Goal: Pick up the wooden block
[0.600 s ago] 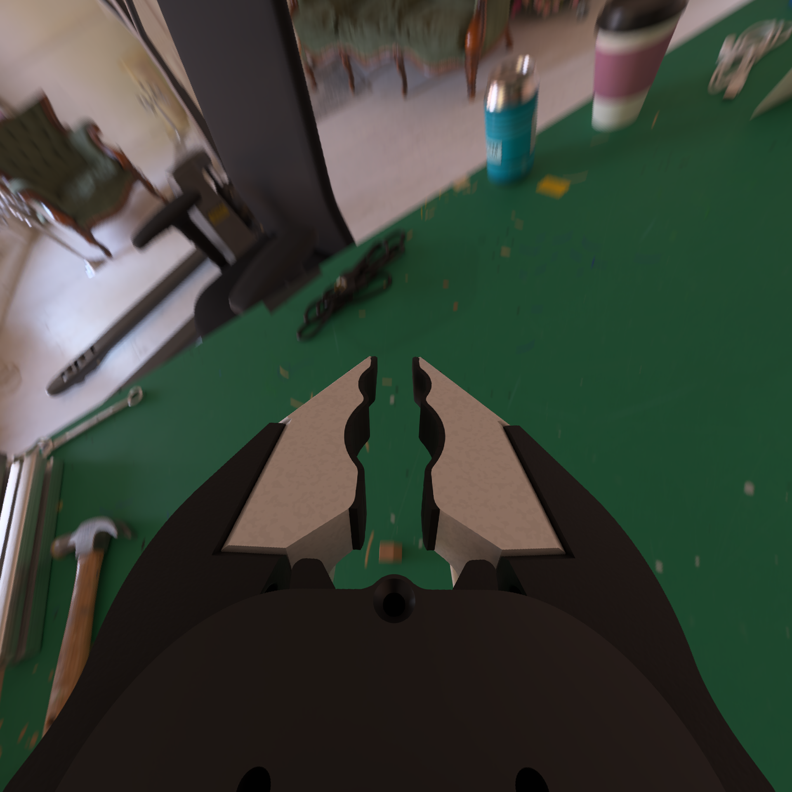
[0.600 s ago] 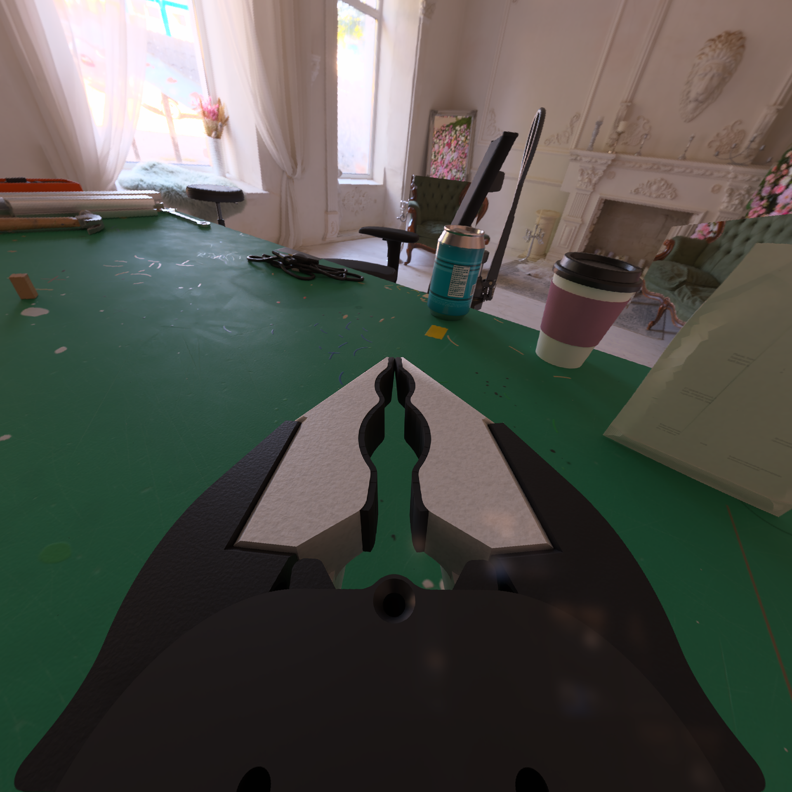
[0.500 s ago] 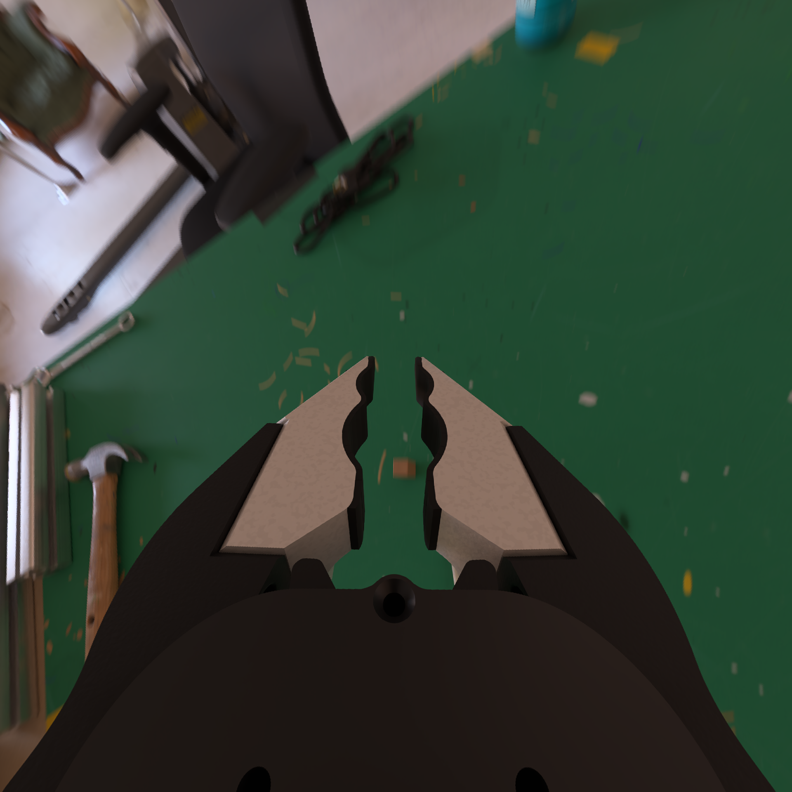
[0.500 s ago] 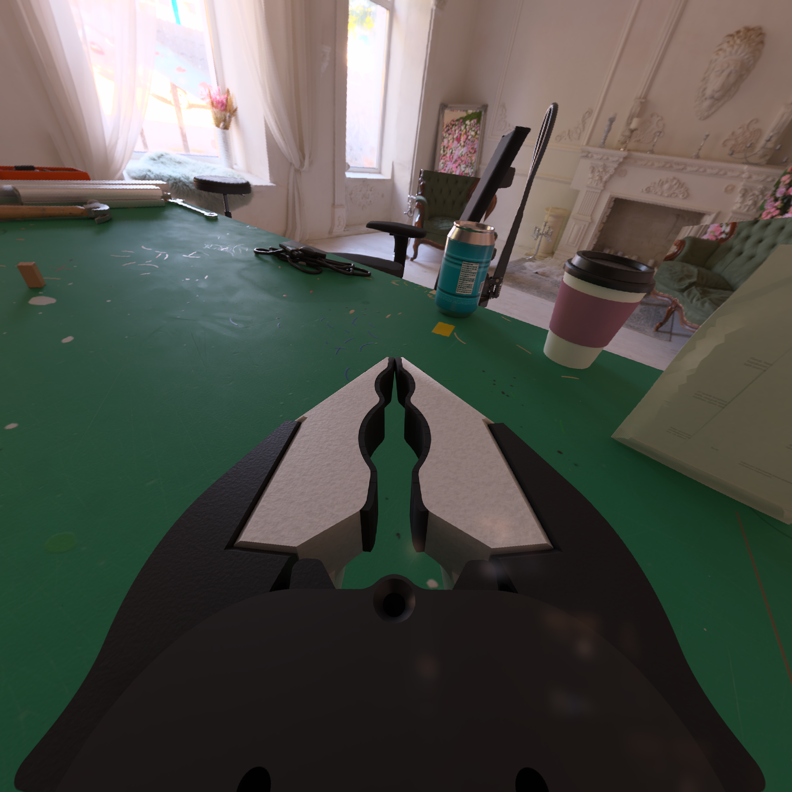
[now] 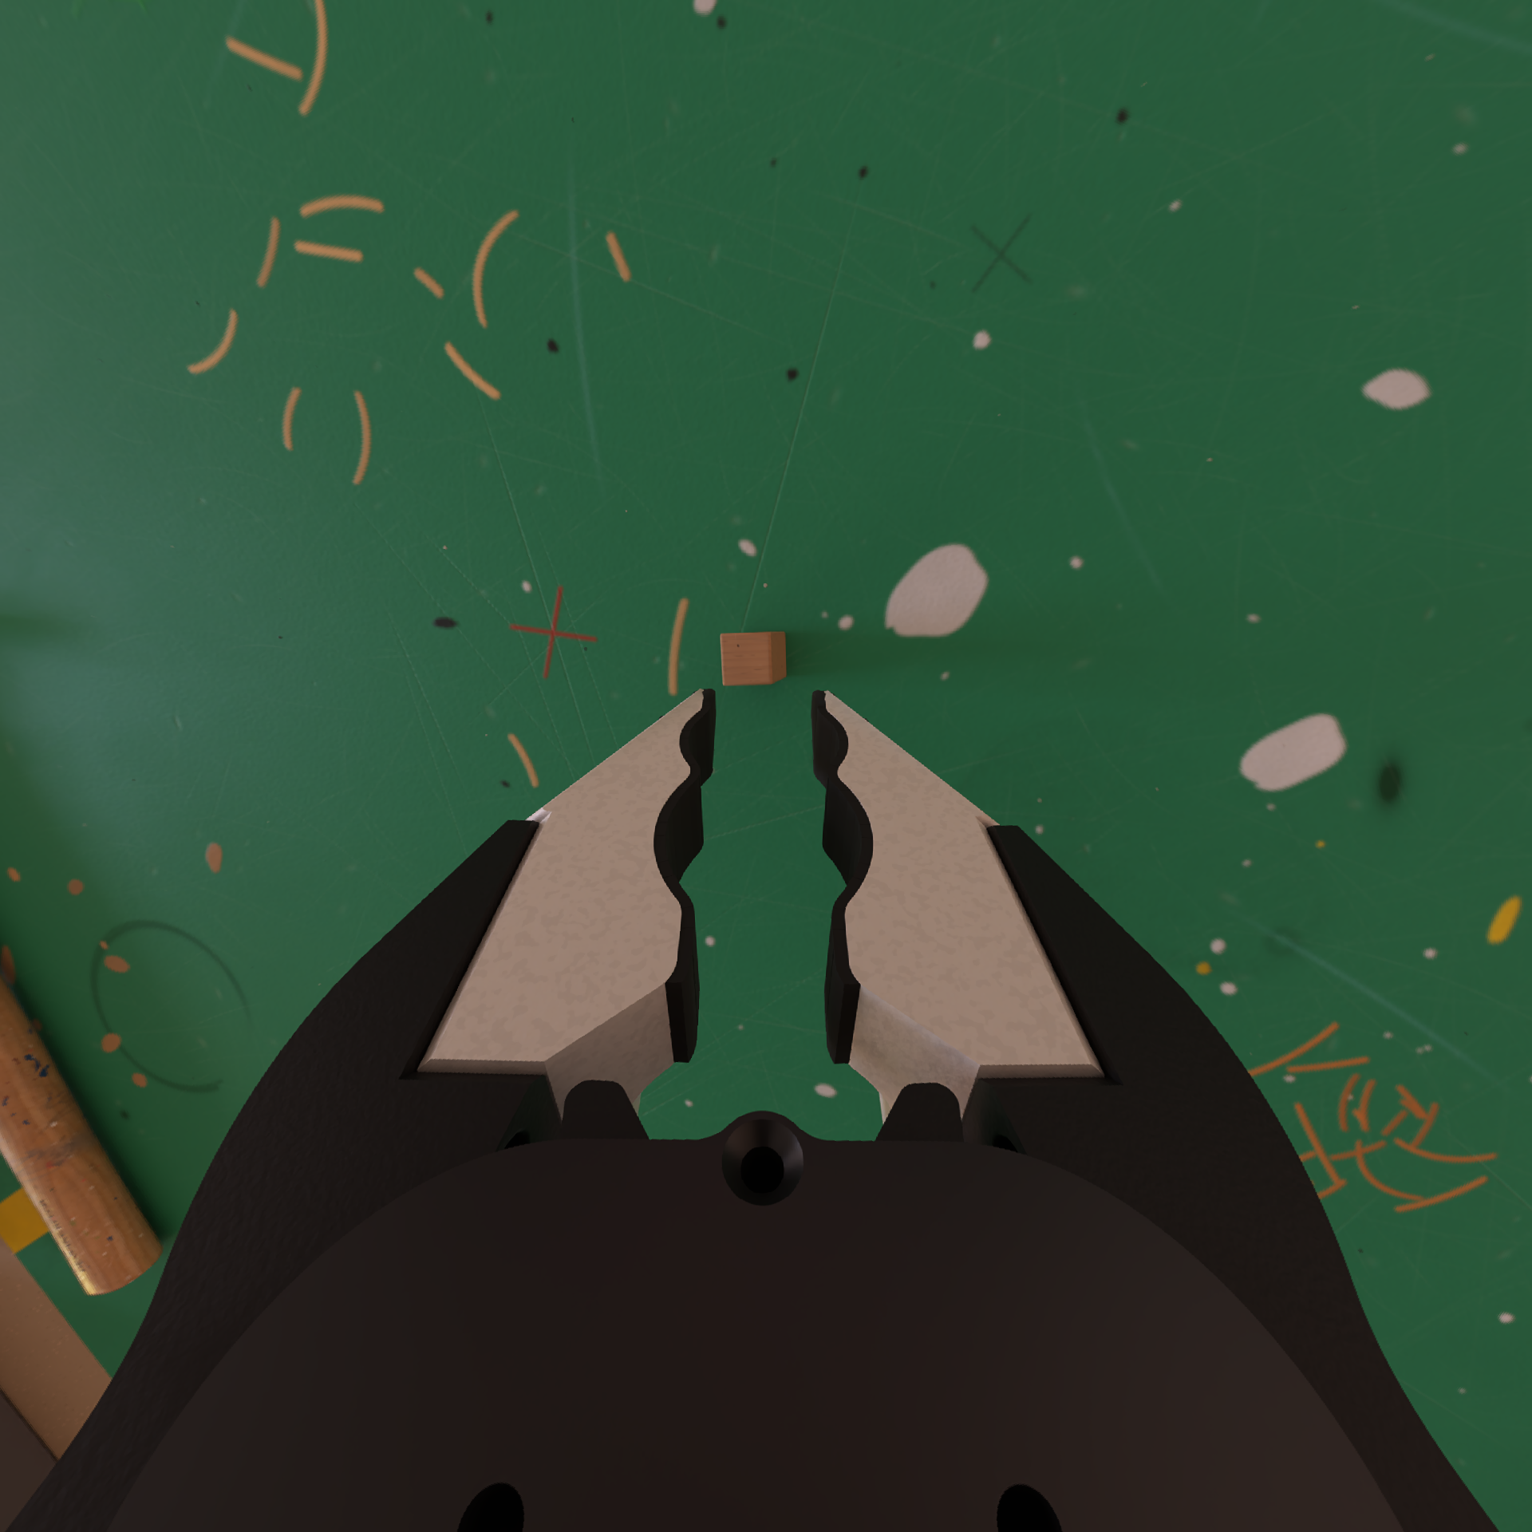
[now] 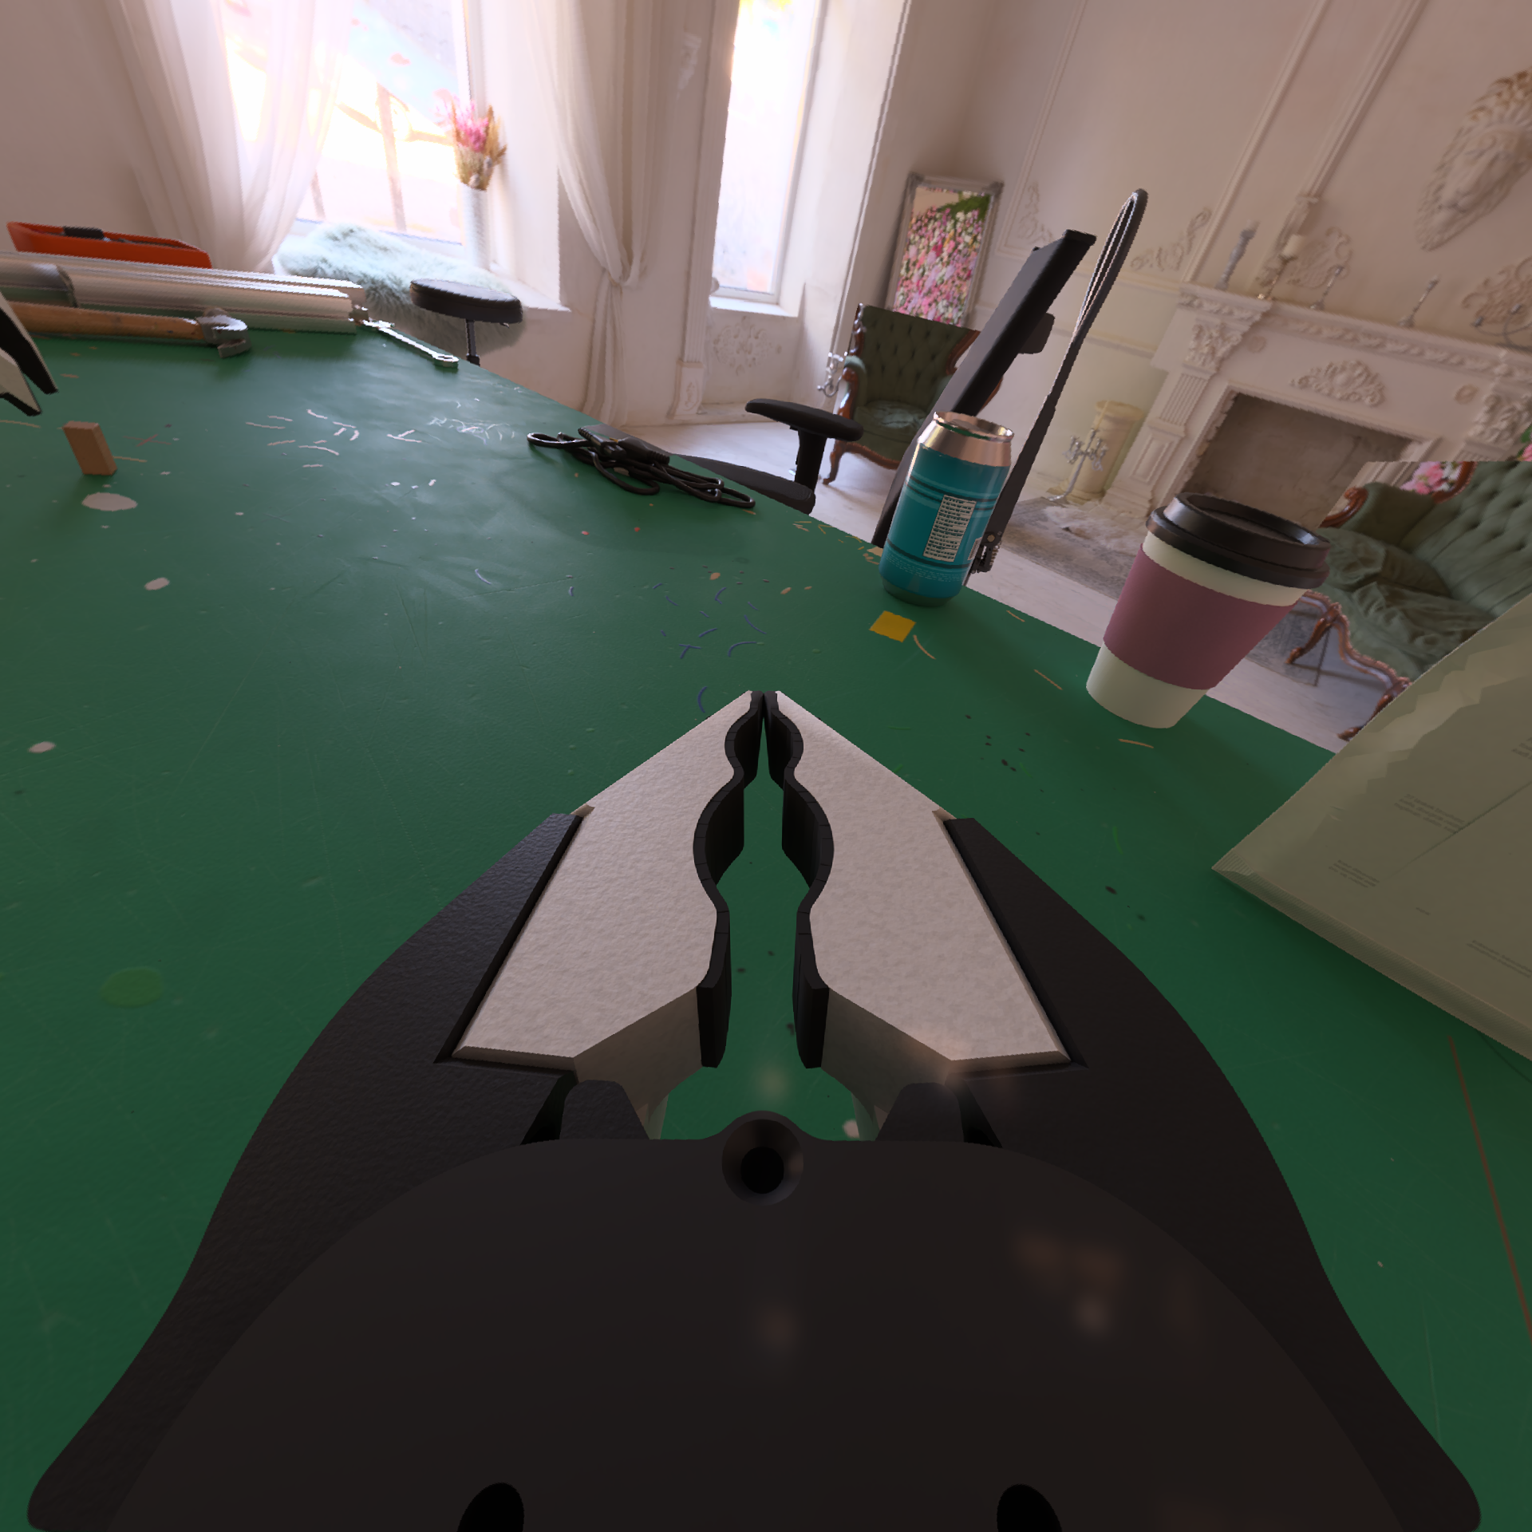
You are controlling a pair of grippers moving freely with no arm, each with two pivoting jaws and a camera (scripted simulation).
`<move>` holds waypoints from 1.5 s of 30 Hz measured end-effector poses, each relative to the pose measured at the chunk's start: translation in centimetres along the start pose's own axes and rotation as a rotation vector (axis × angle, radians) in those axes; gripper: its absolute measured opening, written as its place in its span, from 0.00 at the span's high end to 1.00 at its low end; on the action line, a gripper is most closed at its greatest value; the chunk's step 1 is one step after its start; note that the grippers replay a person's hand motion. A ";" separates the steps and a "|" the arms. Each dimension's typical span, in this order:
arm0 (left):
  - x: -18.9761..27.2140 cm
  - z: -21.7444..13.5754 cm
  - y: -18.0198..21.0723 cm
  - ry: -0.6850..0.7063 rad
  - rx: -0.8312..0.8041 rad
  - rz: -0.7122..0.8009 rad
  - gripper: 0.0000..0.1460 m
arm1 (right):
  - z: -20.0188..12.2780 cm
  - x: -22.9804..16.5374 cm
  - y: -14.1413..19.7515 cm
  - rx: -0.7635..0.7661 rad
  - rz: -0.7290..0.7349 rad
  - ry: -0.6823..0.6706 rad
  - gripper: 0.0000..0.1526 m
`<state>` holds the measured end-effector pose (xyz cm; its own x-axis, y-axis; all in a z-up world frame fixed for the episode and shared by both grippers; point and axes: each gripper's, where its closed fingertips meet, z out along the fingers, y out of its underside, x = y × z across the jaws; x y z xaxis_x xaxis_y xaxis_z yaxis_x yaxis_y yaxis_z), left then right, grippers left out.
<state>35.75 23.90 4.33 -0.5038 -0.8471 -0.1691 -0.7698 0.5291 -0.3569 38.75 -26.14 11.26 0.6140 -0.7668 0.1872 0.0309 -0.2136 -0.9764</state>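
Left gripper (image 5: 763, 692) part open, empty, above wooden block (image 5: 752, 659). Gap barely exceeds block; slight offset risks fingertip knocking it aside. Right gripper (image 6: 763, 695) nearly closed, empty.

In the left wrist view, the hammer handle (image 5: 62, 1161) is running off the left edge, so its head is lying out of sight, and a pale board (image 5: 37, 1343) below it is being cut by the same edge and covered by the left claw's (image 5: 763, 692) black body. In the right wrist view, the left claw (image 6: 21, 365) is poking in at the left edge with only its tip showing, so its opening is staying unreadable there. The pale green board (image 6: 1409, 837) is being cropped by the right edge. The orange tray (image 6: 108, 243) is sitting partly behind the metal rail (image 6: 191, 290), itself cut at the left edge.
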 end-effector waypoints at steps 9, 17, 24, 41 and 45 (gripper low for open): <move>-0.4 2.2 0.3 0.025 -0.046 -0.056 0.83 | 0.3 -0.7 0.5 -0.019 -0.021 -0.033 1.00; -0.6 1.9 0.0 0.014 -0.007 -0.051 0.90 | 0.3 -1.1 0.5 -0.019 -0.041 -0.044 1.00; 1.4 -4.9 -4.4 0.027 0.286 -0.037 0.90 | 0.3 -1.5 0.3 -0.020 -0.035 -0.056 1.00; 28.0 -10.8 -19.5 0.574 0.730 0.266 0.90 | -0.2 -5.8 -1.7 0.039 -0.185 -0.171 1.00; 31.5 -8.1 -22.2 0.667 0.765 0.194 0.90 | -0.2 -6.8 -1.6 0.035 -0.206 -0.222 0.99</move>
<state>33.81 -14.11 14.42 -0.8870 -0.4276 0.1744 -0.3147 0.2835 -0.9059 34.34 -20.74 11.54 0.7490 -0.5577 0.3576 0.1978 -0.3270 -0.9241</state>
